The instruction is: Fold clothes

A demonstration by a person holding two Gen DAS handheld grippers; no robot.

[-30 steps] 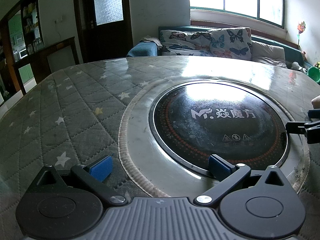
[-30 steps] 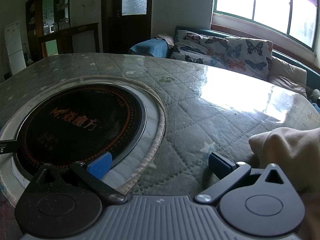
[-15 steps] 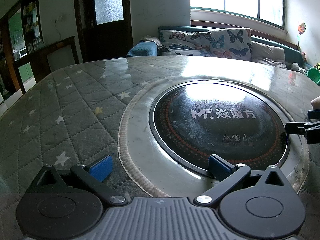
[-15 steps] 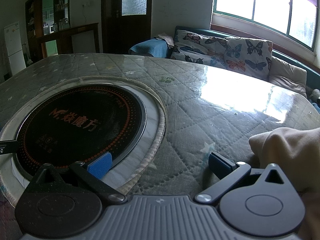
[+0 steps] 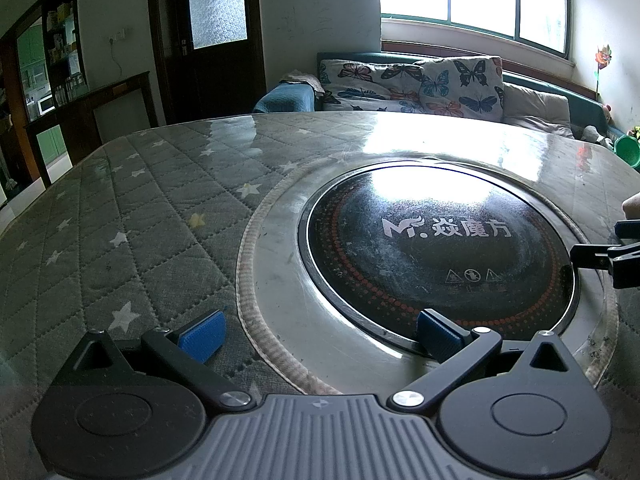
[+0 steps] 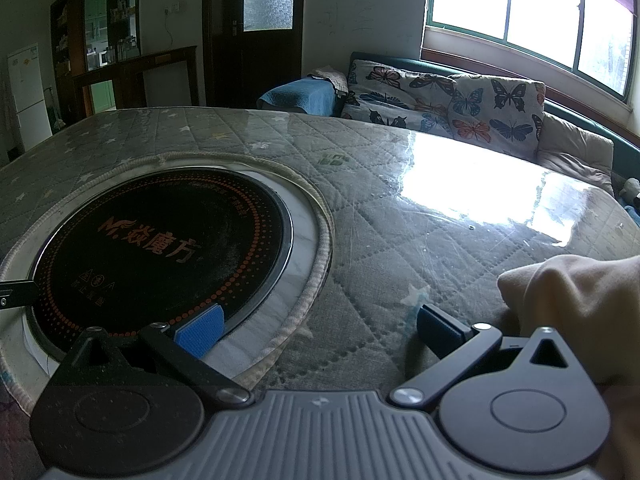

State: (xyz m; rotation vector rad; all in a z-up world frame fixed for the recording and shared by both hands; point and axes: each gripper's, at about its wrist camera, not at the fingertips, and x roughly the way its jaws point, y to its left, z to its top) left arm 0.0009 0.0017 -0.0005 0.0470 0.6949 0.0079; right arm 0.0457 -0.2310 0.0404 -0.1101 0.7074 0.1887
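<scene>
A cream-coloured garment [image 6: 576, 304] lies bunched on the table at the right of the right wrist view, just beside the right finger of my right gripper [image 6: 320, 330]. That gripper stands open over the quilted cloth with nothing between its blue pads. My left gripper [image 5: 320, 334] is open too, low over the table by the edge of the round black cooktop [image 5: 436, 248], holding nothing. A small bit of the garment [image 5: 632, 205] shows at the far right of the left wrist view, above the tip of the right gripper [image 5: 604, 260].
The round table [image 6: 400, 216] wears a grey quilted star cloth under clear plastic, with the black cooktop [image 6: 160, 248] set in its middle. A sofa with butterfly cushions [image 6: 448, 96] stands behind, under a bright window. A dark door and cabinets stand at the back left.
</scene>
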